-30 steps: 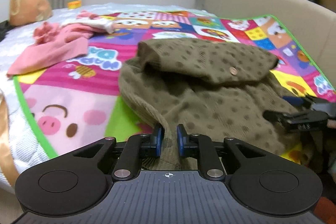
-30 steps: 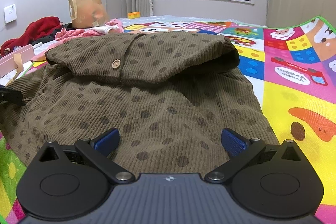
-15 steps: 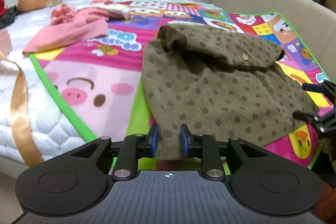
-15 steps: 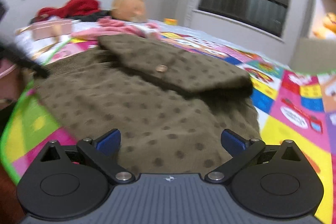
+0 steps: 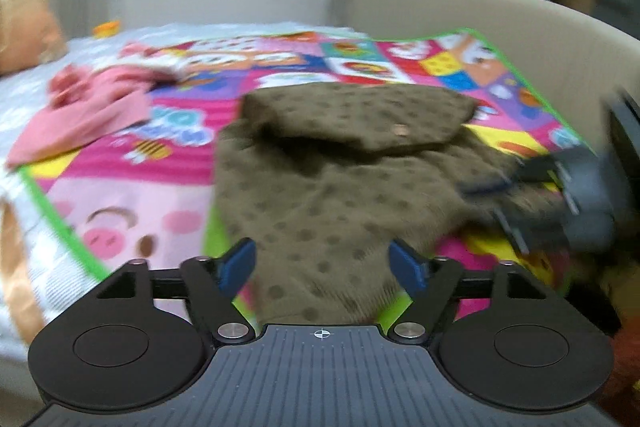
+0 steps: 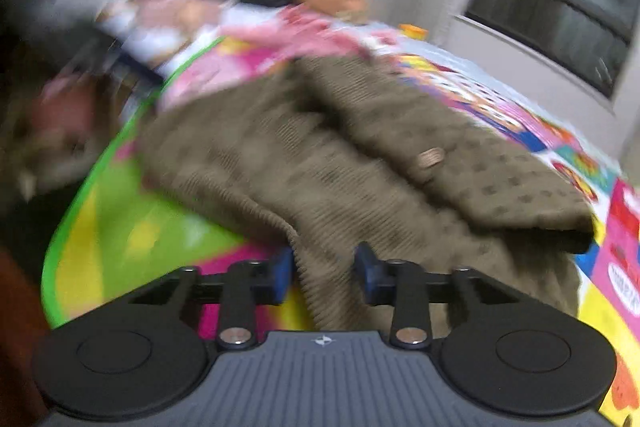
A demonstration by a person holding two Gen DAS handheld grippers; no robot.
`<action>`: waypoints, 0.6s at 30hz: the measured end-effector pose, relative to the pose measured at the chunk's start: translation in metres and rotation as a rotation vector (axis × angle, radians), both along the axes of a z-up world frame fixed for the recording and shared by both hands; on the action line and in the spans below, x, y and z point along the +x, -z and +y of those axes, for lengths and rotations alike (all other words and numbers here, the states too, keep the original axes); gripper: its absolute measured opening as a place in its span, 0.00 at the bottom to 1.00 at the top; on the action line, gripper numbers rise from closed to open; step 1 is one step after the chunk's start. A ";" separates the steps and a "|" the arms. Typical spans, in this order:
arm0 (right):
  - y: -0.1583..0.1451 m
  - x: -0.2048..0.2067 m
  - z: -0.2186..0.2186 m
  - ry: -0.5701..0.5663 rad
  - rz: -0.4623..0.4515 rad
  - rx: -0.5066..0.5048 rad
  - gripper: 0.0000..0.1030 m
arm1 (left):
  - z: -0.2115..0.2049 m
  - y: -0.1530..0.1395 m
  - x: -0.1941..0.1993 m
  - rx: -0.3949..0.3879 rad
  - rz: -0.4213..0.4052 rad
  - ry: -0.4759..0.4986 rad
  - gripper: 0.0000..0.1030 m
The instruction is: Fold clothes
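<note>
The main risk sits with the right gripper: its fingers are narrowed around a ridge of the brown dotted garment, with cloth filling the gap, but the blur leaves it unclear whether they actually pinch it. If the hold is only on a thin edge of the ribbed fabric, a quick lift would probably pull the cloth free and the fold would collapse back onto the play mat. The folded-over top flap, with its small button, lies beyond and to the right of those fingers and looks loosely laid; a sideways tug could drag it open.

The left gripper has its fingers spread wide, holding nothing, with the near hem of the garment lying between and just under them. That end is therefore free, and if the right side pulls alone the whole piece may slide across the mat rather than fold (a light garment on a slick mat gives little resistance).

The left gripper hovers low over the near hem, pointing along the garment toward the window. The right one is rolled to one side and comes in from the garment's other edge. The pink clothes lie well off to the left of the left fingers, clear of the work.
</note>
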State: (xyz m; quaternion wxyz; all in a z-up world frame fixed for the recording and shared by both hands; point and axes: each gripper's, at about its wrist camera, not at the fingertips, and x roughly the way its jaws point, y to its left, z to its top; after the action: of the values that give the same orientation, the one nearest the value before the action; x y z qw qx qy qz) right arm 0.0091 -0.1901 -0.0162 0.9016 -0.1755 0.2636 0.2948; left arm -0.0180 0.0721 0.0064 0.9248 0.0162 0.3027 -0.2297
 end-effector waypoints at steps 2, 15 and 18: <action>-0.019 0.014 -0.010 0.054 -0.009 0.073 0.11 | -0.013 0.002 -0.002 0.017 -0.018 0.053 0.87; -0.025 0.006 -0.054 0.075 0.001 0.069 0.49 | -0.003 0.027 0.030 0.190 0.028 -0.134 0.91; -0.013 -0.009 -0.065 0.084 0.031 0.028 0.57 | 0.023 0.024 0.024 0.183 0.043 -0.208 0.92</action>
State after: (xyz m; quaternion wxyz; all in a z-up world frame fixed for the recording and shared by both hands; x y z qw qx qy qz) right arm 0.0006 -0.2547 -0.0036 0.9113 -0.1469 0.2805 0.2630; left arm 0.0059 0.0947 -0.0172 0.9317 0.0640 0.3421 -0.1043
